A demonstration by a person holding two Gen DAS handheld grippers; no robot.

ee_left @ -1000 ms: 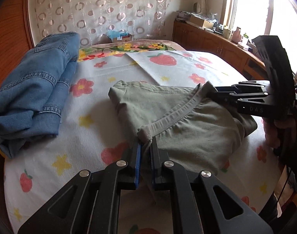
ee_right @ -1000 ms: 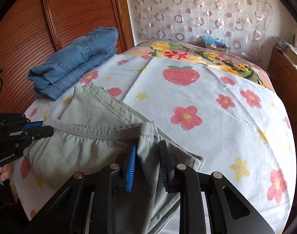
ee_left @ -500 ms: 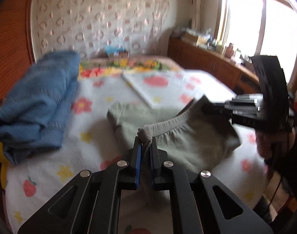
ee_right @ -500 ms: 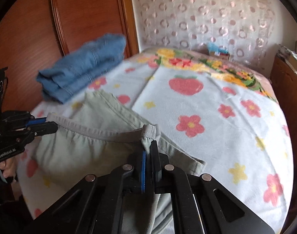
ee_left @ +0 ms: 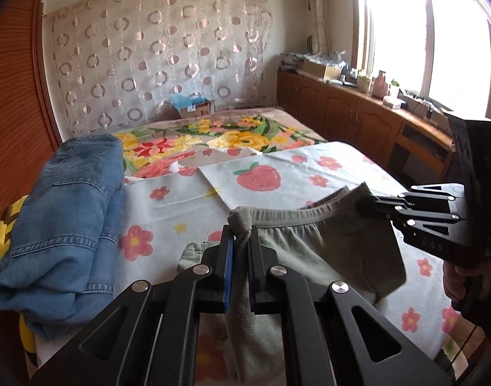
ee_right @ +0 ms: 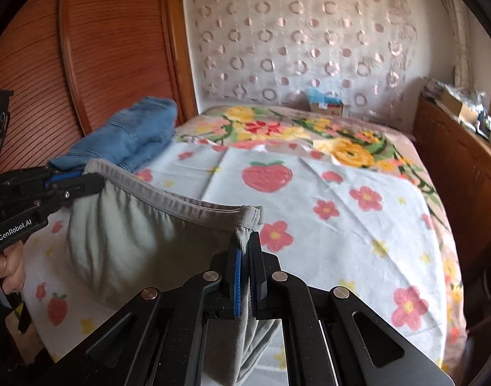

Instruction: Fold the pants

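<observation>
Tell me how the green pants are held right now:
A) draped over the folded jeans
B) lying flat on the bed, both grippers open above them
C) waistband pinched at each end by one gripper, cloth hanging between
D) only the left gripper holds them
C: the left gripper and the right gripper each clamp one end of the waistband, and the green pants hang between them.

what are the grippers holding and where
Both hold the green pants by the waistband: left gripper at one end, right gripper at the other.
</observation>
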